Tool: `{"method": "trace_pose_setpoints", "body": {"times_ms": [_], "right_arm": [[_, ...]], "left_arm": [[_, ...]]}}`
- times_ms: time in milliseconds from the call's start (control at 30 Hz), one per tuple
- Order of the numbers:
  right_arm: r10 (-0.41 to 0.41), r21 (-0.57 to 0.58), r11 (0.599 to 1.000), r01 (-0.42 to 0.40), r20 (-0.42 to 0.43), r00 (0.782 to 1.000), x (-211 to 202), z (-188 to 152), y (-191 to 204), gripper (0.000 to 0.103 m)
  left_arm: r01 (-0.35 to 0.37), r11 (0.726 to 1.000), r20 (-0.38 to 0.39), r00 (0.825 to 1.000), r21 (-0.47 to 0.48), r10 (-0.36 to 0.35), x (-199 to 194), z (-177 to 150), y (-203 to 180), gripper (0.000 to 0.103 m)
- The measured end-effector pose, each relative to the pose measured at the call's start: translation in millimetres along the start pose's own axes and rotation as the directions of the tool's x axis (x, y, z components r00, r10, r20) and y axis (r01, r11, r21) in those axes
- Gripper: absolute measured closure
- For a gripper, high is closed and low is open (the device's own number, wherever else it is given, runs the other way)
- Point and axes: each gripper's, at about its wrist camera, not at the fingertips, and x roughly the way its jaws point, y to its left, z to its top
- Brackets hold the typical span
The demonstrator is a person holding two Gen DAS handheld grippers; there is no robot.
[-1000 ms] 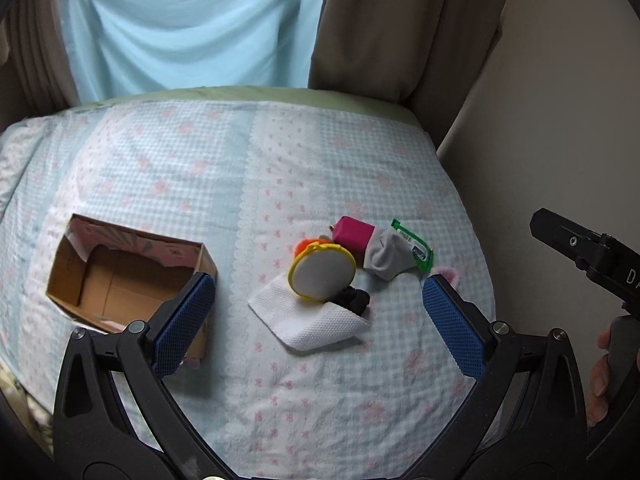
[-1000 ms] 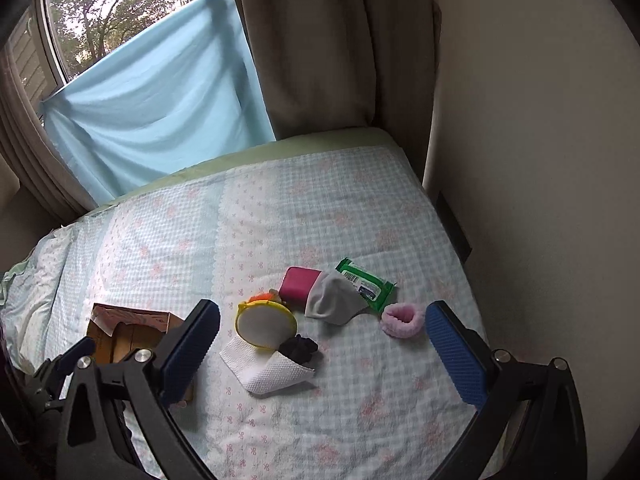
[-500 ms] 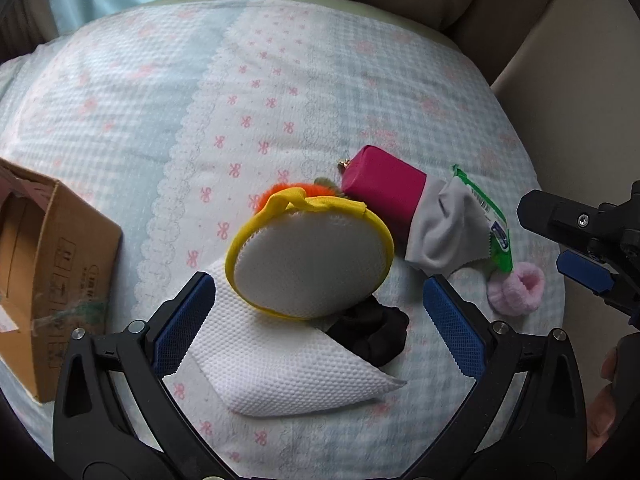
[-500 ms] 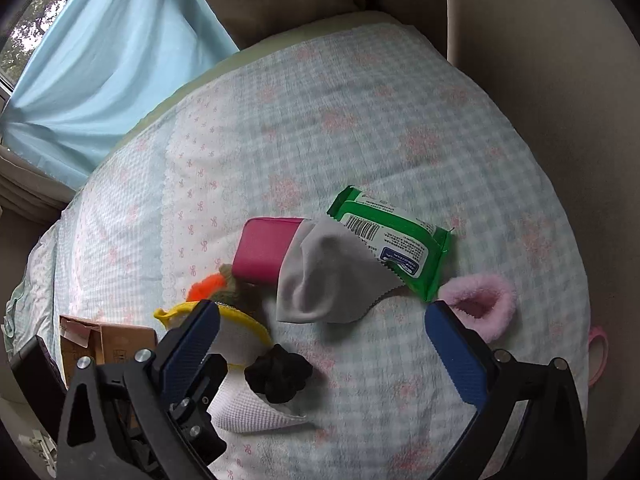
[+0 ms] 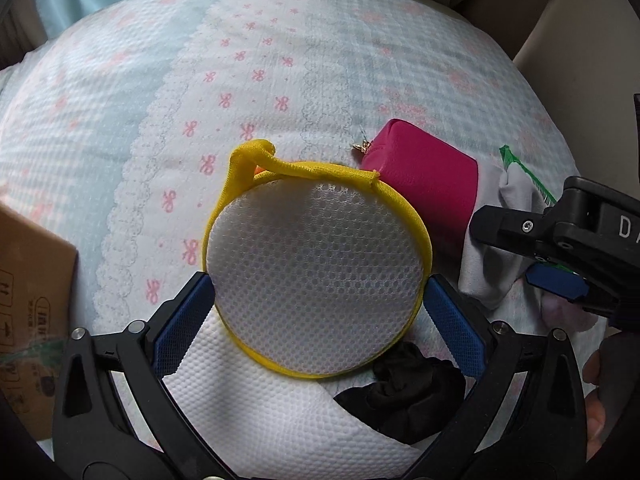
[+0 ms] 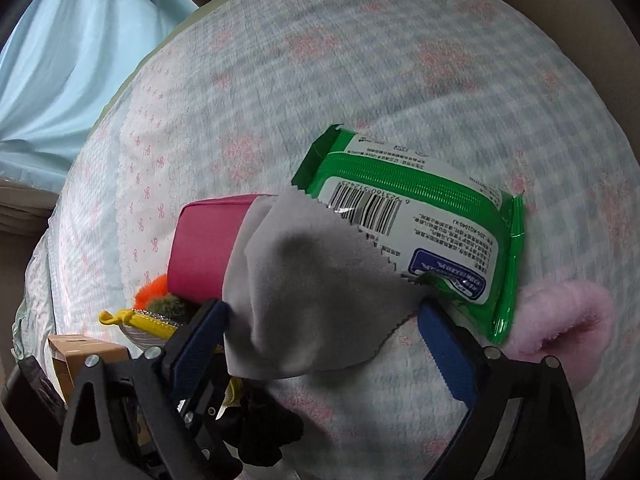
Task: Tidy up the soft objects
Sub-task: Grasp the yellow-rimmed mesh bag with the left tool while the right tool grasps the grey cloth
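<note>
My left gripper (image 5: 318, 320) is open, its blue pads on either side of a round white mesh pouch with a yellow rim (image 5: 316, 276). The pouch lies on a white mesh bag (image 5: 280, 412), next to a black scrunchie (image 5: 404, 396) and a magenta pouch (image 5: 424, 184). My right gripper (image 6: 324, 340) is open around the lower part of a grey cloth (image 6: 312, 300). The cloth drapes over the magenta pouch (image 6: 204, 248) and a green wet-wipe pack (image 6: 424, 220). A pink fluffy scrunchie (image 6: 560, 320) lies to the right.
Everything lies on a bed with a light blue and pink patterned cover (image 5: 280, 60). A cardboard box (image 5: 28, 300) stands at the left. A wall (image 6: 600, 20) borders the bed on the right. The right gripper's body (image 5: 560, 240) shows in the left wrist view.
Both grippers have come down close to the pile. The left now brackets the yellow-rimmed pouch, and the right brackets the grey cloth.
</note>
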Motion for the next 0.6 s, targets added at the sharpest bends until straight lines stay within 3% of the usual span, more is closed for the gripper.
{"method": "trace_pose_setpoints", "body": {"times_ms": [133,200,467,600], "right_arm": [[0.010,0.008,1.000,-0.010,-0.003,1.000,3.9,0.0,0.1,0.023],[0.033,0.005,0.999,-0.033,-0.014,0.999,7.0,0.5,3.3,0.038],[0.074,0.002,0.997,-0.074,-0.024,0.997,6.0,-3.2,12.8,0.069],[0.046,-0.022,0.999,-0.047,-0.013,0.999,0.7,-8.1,19.6,0.072]], "left_arm": [[0.031,0.999,-0.011,0.999,-0.008,-0.031,5.0,2.1,5.6,0.005],[0.037,0.999,-0.019,0.999,0.001,-0.037,7.8,1.8,6.9,0.010],[0.042,0.999,-0.024,0.999,0.011,-0.042,2.0,-1.6,15.1,0.036],[0.051,0.999,-0.031,0.998,-0.009,-0.051,-6.0,-6.1,22.9,0.037]]}}
